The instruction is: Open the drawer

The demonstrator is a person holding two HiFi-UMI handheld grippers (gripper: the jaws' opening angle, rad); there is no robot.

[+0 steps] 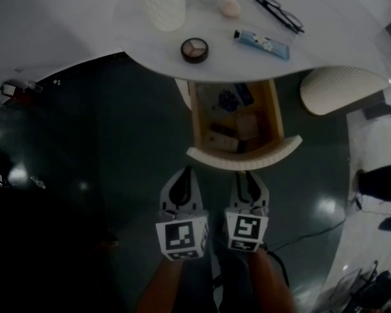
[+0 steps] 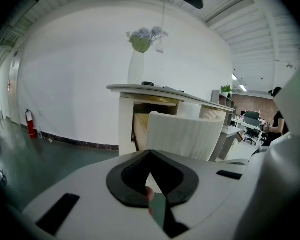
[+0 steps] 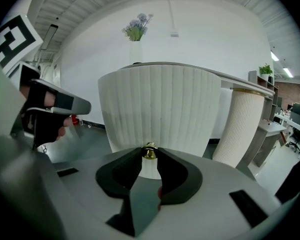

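While the right gripper's (image 3: pixel 149 155) tips pinch the knob (image 3: pixel 149 151) at mid-frame, the drawer (image 1: pixel 242 159) juts far out below the table (image 1: pixel 117 31). Left gripper (image 2: pixel 150 152): tips pressed together, empty. Pulling looks nearly done; next, probably release

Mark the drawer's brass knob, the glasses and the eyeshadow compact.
brass knob (image 3: pixel 149 153), right gripper view, on its round head between the jaw tips.
glasses (image 1: pixel 279 13), head view, on the bridge between the lenses.
eyeshadow compact (image 1: pixel 195 49), head view, on the middle of its colour pans.
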